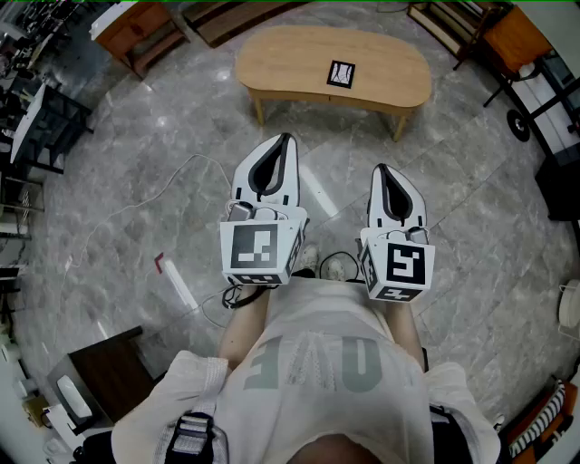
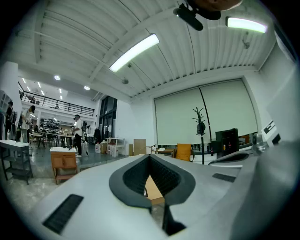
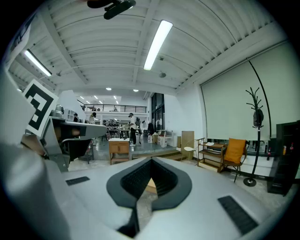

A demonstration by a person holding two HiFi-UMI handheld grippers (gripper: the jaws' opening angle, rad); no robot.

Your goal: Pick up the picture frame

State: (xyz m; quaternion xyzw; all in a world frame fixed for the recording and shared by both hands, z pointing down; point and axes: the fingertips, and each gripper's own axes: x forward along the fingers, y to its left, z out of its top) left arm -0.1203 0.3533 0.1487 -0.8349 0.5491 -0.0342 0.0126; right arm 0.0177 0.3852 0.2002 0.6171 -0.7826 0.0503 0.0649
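The picture frame (image 1: 341, 74), small and black-edged with a light picture, lies flat on the far side of a low oval wooden table (image 1: 290, 59). Both grippers hang over the marble floor well short of the table, pointing toward it. My left gripper (image 1: 287, 139) is shut and holds nothing. My right gripper (image 1: 381, 169), a little nearer to me, is also shut and holds nothing. In the left gripper view the fingertips (image 2: 150, 155) meet, and a strip of the wooden table (image 2: 153, 188) shows through the gap behind them. The right gripper view shows the same with its tips (image 3: 151, 159) together.
A white cable (image 1: 136, 213) snakes over the floor at left, and a white strip (image 1: 317, 192) lies between the grippers. A wooden cabinet (image 1: 136, 27) stands far left, a dark cabinet (image 1: 104, 367) near left, and shelves and a cart wheel (image 1: 518, 125) at right.
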